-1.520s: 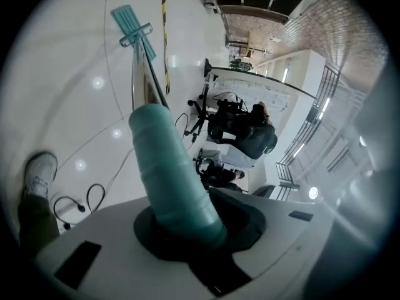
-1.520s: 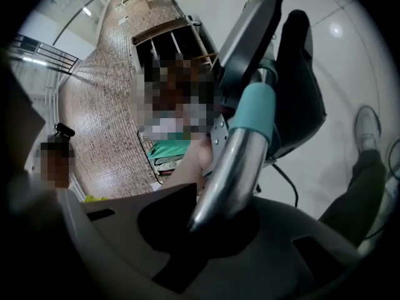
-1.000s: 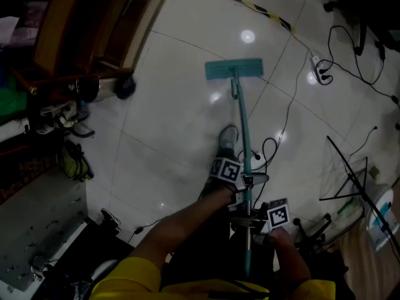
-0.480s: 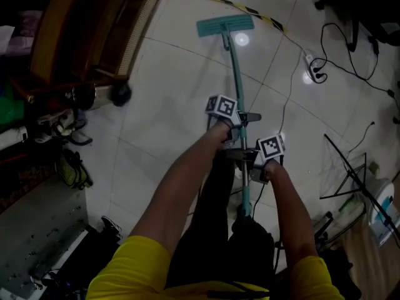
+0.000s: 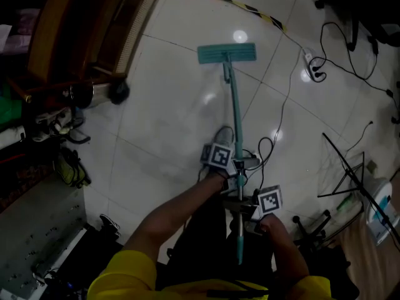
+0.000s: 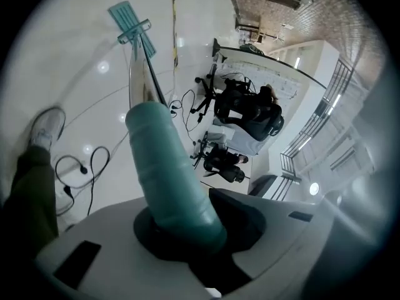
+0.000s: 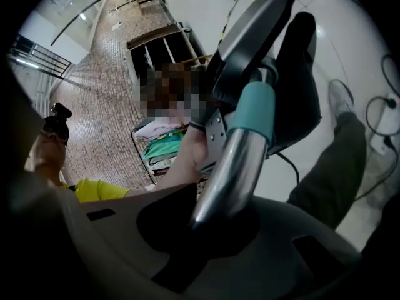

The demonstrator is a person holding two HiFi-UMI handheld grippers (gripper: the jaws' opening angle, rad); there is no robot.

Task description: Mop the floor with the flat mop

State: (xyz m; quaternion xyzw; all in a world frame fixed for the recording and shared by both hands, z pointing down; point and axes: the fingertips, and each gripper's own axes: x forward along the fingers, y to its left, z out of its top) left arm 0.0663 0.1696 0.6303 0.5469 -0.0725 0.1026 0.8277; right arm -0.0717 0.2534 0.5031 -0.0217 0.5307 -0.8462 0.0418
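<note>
mid-stroke: mop head [image 5: 227,54] flat on floor [image 5: 164,114] out front, handle [image 5: 236,120] slanting up to person. left gripper [image 6: 181,230] clamped on handle's teal part, right gripper [image 7: 215,227] round its metal part, jaws opening (regrip, probably). next: firm up right hold, push head over fresh tile

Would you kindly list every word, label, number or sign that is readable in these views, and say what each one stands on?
No text can be read in any view.
Left marker cube and right marker cube: black-and-white square patterns only, no letters.
Floor tape: yellow-and-black stripes, no words.
White object at the right edge of the head view: a teal patch, too small to read.
Flat mop: no print visible.
</note>
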